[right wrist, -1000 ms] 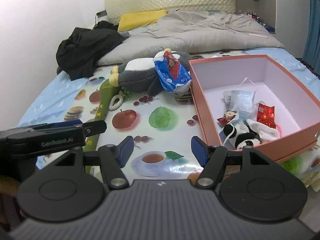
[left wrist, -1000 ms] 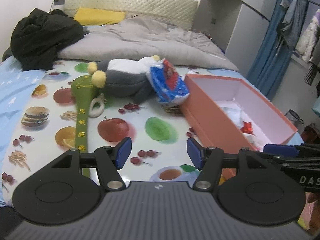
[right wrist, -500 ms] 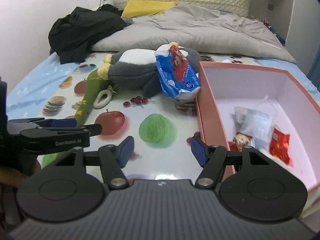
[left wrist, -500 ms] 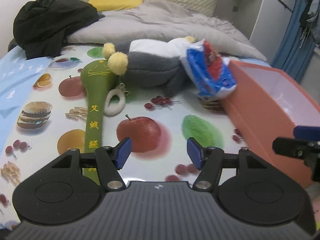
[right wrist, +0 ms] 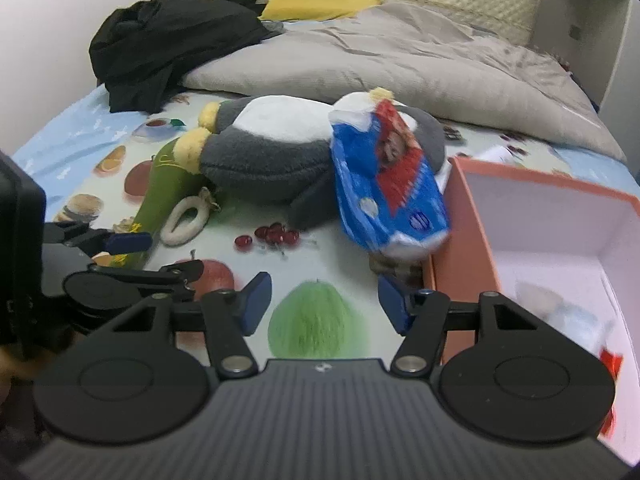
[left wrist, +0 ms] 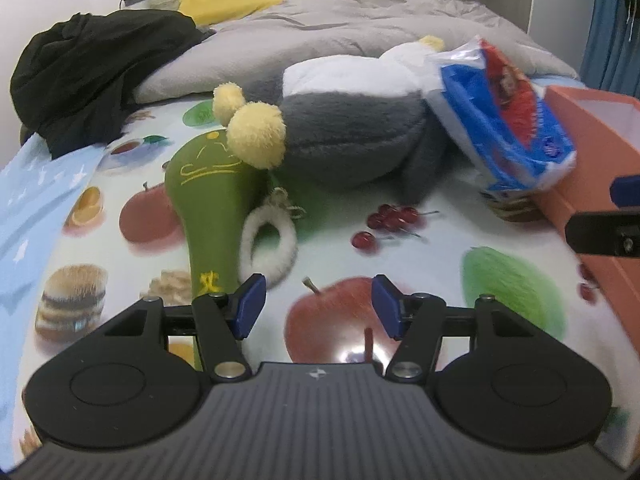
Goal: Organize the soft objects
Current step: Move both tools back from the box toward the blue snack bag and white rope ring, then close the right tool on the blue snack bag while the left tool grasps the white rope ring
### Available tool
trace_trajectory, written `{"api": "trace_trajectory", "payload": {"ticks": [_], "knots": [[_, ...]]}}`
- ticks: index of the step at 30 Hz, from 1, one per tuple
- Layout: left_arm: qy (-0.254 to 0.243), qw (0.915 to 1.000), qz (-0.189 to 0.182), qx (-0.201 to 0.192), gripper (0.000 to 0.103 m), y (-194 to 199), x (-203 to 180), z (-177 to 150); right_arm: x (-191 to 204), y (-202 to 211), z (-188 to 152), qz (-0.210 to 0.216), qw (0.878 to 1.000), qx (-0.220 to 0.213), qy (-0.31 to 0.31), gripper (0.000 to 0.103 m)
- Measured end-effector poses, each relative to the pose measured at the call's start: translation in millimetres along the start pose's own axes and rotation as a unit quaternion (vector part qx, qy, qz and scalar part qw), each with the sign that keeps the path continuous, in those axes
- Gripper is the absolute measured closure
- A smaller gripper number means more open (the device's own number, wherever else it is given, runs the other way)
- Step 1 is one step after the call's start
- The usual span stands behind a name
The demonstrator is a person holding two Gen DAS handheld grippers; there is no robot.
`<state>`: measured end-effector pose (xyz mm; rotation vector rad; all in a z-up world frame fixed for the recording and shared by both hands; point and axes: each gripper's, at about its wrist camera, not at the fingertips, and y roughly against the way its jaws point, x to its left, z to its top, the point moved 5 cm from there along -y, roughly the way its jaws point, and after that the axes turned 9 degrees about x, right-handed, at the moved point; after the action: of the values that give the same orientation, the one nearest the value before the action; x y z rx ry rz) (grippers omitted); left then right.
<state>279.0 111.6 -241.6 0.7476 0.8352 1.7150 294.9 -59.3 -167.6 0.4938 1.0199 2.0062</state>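
Observation:
A grey and white penguin plush (left wrist: 352,128) (right wrist: 272,152) lies on the fruit-print sheet. A blue tissue pack (left wrist: 500,120) (right wrist: 388,184) leans on it beside the orange box (left wrist: 592,168) (right wrist: 472,216). A green massage hammer (left wrist: 216,208) (right wrist: 160,192) and a white fluffy ring (left wrist: 268,244) (right wrist: 184,220) lie left of the plush. My left gripper (left wrist: 318,312) is open and empty, low over the sheet, just short of the ring. My right gripper (right wrist: 324,302) is open and empty, in front of the tissue pack and the box's near corner.
A black garment (left wrist: 92,68) (right wrist: 168,40), a grey duvet (right wrist: 400,60) and a yellow pillow (right wrist: 320,2) lie at the back of the bed. The box holds small packets (right wrist: 560,308). A blue curtain (left wrist: 612,28) hangs at the right.
Both grippers have moved forward and lower toward the plush, hammer and tissue pack, which now look larger. Both have stayed open and empty.

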Motion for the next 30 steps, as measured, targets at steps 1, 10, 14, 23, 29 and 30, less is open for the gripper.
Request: {"api": "trace_trajectory", "payload": {"ticks": [1,10,14,23,29,30], "knots": [[-0.004,1.0000,0.002,0.001,0.043,-4,1,3,2,-5,4,-0.003,1.000,0.000,0.006,0.042],[-0.025,0.9996,0.009,0.001,0.056,-39,8,22,6,-44,32,-0.072,0.995,-0.016,0.069,0.044],[-0.033,0.9993,0.015,0.004,0.060,-49,5,24,1,-61,36,-0.085,0.994,-0.008,0.076,0.052],[-0.017,0.9998,0.010,0.004,0.088,-55,4,25,-2,-89,33,-0.101,0.992,0.009,0.078,0.076],[0.003,1.0000,-0.001,0.003,0.094,-47,7,19,-1,-83,29,-0.094,0.993,0.011,0.072,0.092],[0.009,0.9999,-0.008,0.004,0.094,-45,7,17,-1,-79,28,-0.092,0.993,0.010,0.070,0.093]]}}
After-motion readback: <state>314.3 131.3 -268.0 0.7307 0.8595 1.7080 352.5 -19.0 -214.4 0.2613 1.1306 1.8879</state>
